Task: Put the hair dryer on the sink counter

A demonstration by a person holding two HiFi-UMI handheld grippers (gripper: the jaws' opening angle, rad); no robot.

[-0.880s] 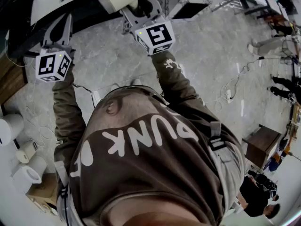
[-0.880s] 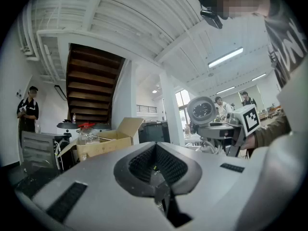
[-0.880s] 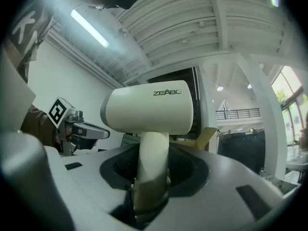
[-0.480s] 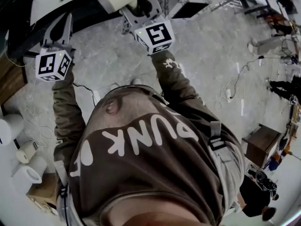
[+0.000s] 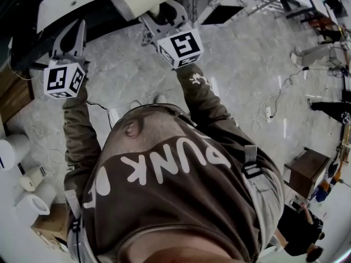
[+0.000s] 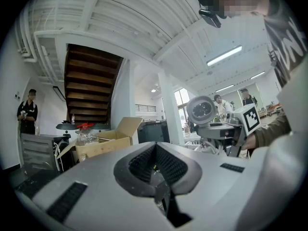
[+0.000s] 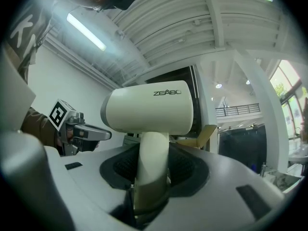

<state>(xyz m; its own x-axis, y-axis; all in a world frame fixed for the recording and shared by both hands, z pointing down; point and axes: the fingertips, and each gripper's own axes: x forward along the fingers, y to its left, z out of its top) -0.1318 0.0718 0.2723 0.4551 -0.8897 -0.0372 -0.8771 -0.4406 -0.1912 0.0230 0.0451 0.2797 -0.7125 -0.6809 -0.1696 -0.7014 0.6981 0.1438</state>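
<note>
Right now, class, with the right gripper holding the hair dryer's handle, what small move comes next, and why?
Probably lower the hair dryer toward the dark counter beside the white basin: the right gripper clamps its handle, and it hangs in the air, not yet set down.

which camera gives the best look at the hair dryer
The right gripper view: the whole hair dryer sits centred, its handle clamped in the right gripper. The head view catches only part of its body at the top edge; the left gripper view shows just its round end, small.
</note>
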